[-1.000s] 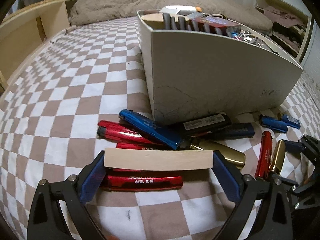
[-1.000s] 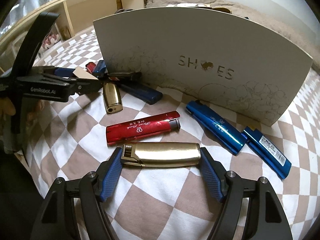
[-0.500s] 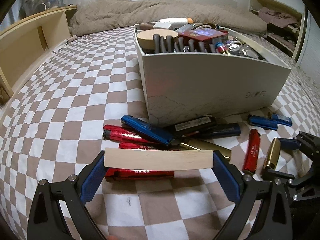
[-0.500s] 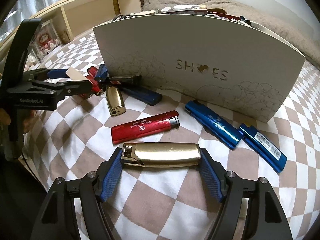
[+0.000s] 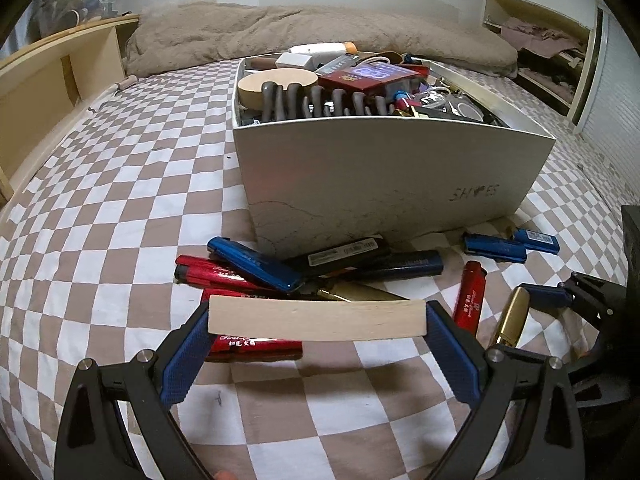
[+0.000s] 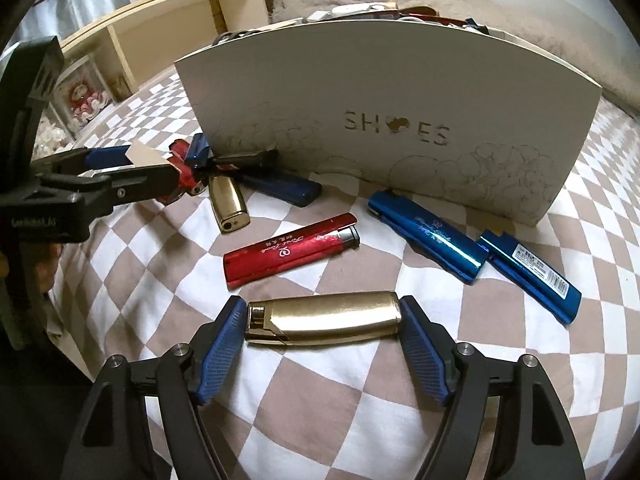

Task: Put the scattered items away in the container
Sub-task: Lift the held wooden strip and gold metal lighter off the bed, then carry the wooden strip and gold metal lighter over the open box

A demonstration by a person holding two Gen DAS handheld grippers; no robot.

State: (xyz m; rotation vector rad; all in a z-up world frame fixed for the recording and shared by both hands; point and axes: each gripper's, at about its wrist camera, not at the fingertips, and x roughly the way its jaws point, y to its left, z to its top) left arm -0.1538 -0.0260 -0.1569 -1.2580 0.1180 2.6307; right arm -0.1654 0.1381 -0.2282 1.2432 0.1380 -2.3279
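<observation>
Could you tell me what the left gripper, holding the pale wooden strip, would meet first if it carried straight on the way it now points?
Probably the heap of red, blue and black lighters on the checked bedspread, just ahead of the left gripper and its pale wooden strip, before the white shoebox. Depth is uncertain.

Brown-and-white checked bedspread (image 5: pixel 120 208), white box (image 6: pixel 360 80), gold lighter (image 6: pixel 324 322), red lighter (image 6: pixel 288 254)

Left claw (image 5: pixel 317 322) pinches a pale strip; right claw (image 6: pixel 322 322) clamps something gold, seemingly lifted; both angled downward.

Lighters (image 6: pixel 291 253) scattered on bed (image 5: pixel 120 200) before box (image 5: pixel 392 176); clutter inside box.
</observation>
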